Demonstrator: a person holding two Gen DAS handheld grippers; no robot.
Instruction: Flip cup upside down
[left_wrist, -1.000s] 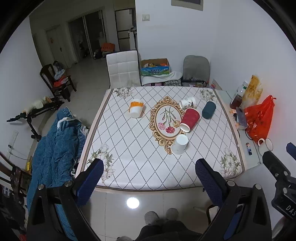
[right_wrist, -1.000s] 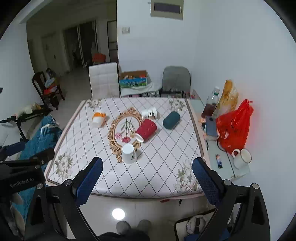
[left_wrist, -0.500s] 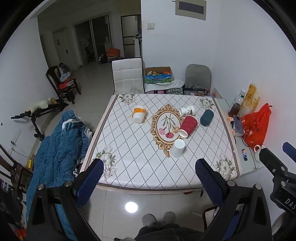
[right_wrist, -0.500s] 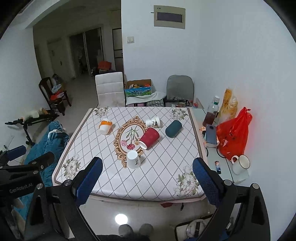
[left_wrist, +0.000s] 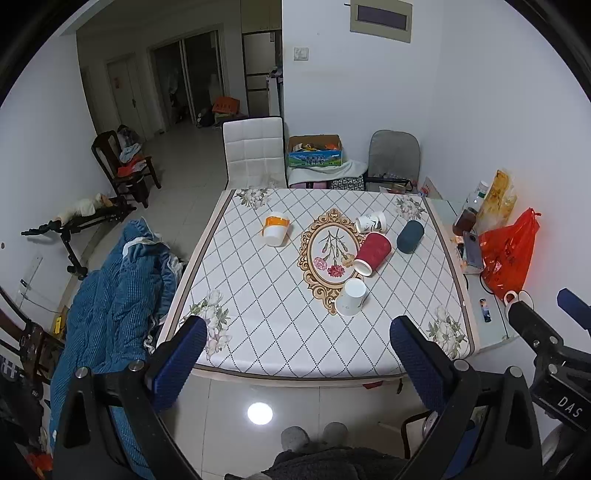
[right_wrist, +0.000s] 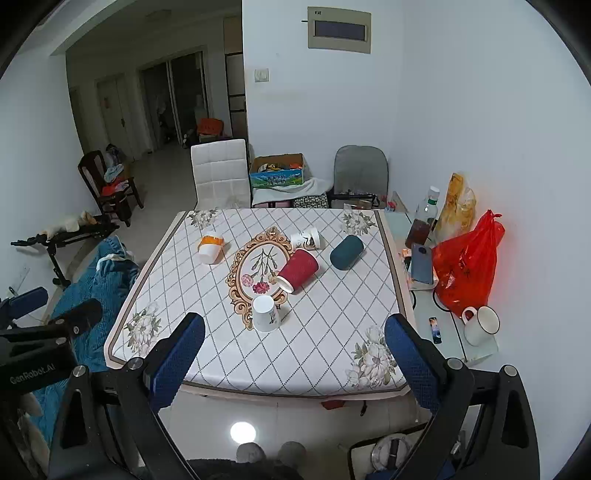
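Observation:
Several cups sit on the table (left_wrist: 258, 325) (right_wrist: 314, 369). A white cup (left_wrist: 352, 297) (right_wrist: 265, 314) stands upside down near the front. A red cup (left_wrist: 373, 253) (right_wrist: 297, 270) lies on its side. A dark teal cup (left_wrist: 410, 236) (right_wrist: 346, 249) and a small patterned cup (left_wrist: 371, 222) (right_wrist: 306, 238) also lie on their sides. An orange-banded white cup (left_wrist: 276, 230) (right_wrist: 209, 249) stands upside down at the left. My left gripper (left_wrist: 295, 354) and right gripper (right_wrist: 293, 354) are both open and empty, held well back from the table's near edge.
A side shelf at the right holds a red bag (left_wrist: 506, 254) (right_wrist: 463, 264), a bottle (right_wrist: 421, 221), a phone (right_wrist: 421, 264) and a white mug (right_wrist: 480, 325). A white chair (left_wrist: 255, 155) and a grey chair (left_wrist: 393, 157) stand behind the table. A blue blanket (left_wrist: 110, 306) lies left.
Both grippers have pulled back and up from the table, which now looks smaller and farther. The cups have not moved.

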